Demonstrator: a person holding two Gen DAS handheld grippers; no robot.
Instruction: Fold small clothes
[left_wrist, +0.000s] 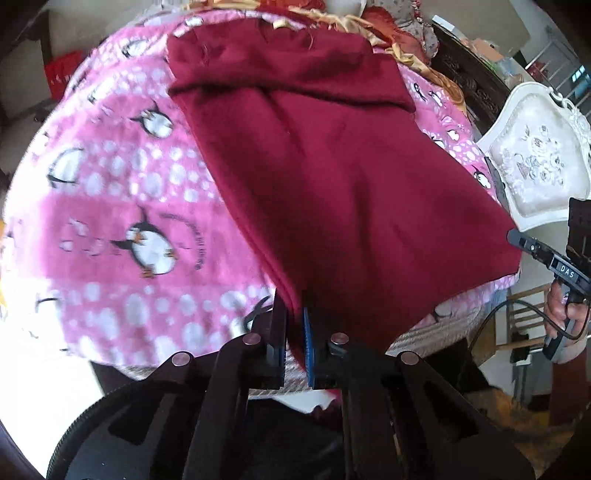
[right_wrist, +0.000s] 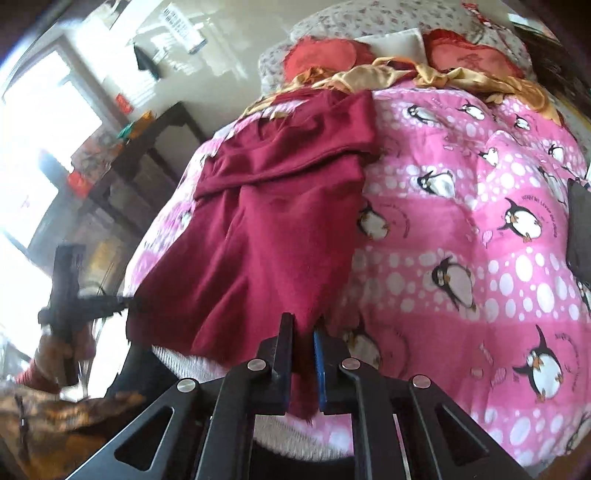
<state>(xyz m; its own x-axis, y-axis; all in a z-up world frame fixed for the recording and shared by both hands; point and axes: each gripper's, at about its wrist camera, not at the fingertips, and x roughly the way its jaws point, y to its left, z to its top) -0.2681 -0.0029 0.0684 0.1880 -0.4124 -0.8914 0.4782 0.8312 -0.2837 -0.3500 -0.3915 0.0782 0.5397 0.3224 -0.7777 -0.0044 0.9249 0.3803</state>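
Observation:
A dark red garment (left_wrist: 332, 177) lies spread on a pink penguin-print blanket (left_wrist: 140, 192), its far part folded over in a band. My left gripper (left_wrist: 295, 325) is shut on the garment's near left corner, the cloth pinched between its fingers. In the right wrist view the same dark red garment (right_wrist: 266, 229) runs away from the camera, and my right gripper (right_wrist: 303, 332) is shut on its near right corner. The near hem is lifted off the blanket between the two grips. My right gripper (left_wrist: 517, 238) also shows at the right edge of the left wrist view, held by a hand.
Red and gold cushions and cloth (right_wrist: 388, 70) pile up at the far end of the bed. A white ornate chair (left_wrist: 535, 162) stands beside the bed on the right in the left wrist view. Dark shelving (right_wrist: 122, 177) and a bright window are to the left in the right wrist view.

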